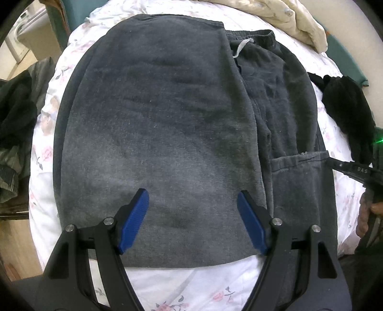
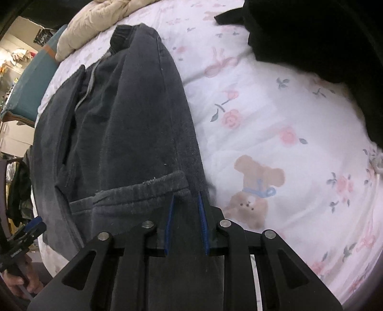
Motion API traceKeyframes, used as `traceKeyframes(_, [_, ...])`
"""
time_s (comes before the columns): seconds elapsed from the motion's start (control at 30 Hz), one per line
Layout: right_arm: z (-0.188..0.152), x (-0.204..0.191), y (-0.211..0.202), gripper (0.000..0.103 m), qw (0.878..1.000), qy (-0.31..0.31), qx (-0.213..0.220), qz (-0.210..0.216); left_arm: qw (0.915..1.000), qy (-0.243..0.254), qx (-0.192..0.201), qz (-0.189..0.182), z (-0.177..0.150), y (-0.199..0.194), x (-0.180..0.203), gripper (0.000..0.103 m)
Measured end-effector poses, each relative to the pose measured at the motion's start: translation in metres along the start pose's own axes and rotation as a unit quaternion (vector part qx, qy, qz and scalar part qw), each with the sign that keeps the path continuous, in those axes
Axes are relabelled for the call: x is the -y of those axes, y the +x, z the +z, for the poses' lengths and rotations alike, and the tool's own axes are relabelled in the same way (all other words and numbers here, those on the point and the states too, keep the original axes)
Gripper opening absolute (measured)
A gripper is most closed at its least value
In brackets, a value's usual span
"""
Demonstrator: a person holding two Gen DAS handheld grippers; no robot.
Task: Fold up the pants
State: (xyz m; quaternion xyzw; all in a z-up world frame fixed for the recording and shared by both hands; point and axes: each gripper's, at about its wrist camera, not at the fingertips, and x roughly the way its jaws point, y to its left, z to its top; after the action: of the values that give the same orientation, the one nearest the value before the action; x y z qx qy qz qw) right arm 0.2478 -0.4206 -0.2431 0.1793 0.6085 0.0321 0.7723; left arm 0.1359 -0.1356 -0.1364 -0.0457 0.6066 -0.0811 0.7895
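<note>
The folded pants (image 1: pixel 155 119) lie on the bed (image 2: pixel 275 107) beneath the left jaws — a quilt (image 1: pixel 287 19) beyond, dark clothing (image 1: pixel 347 114) to their right.

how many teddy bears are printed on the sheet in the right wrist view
1. The teddy bear print sits on the floral bedsheet just right of the grey pants; more may be hidden under the pants or the black garment.

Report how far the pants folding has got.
Done: the dark grey pants lie on the floral bedsheet, legs folded up over the waistband. In hand: the left gripper hovers open above them; the right gripper has jaws slightly apart at the pants' edge by the cuff. Left: probably another fold and tidying.
</note>
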Motion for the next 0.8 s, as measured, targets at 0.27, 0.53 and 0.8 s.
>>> traceKeyframes(0.27, [-0.003, -0.005, 0.005, 0.053, 1.000, -0.013, 0.004, -0.001, 0.9996, -0.026, -0.013, -0.005, 0.000, 0.005, -0.013, 0.073])
traceKeyframes(0.53, [-0.009, -0.011, -0.021, 0.007, 0.998, -0.048, 0.040, 0.006, 0.9999, -0.012, -0.002, 0.000, 0.000, 0.000, -0.009, 0.073])
traceKeyframes(0.8, [-0.017, 0.023, -0.060, 0.002, 0.994, 0.001, 0.108, -0.024, 1.0000, -0.007, -0.003, 0.001, -0.003, 0.002, -0.006, 0.073])
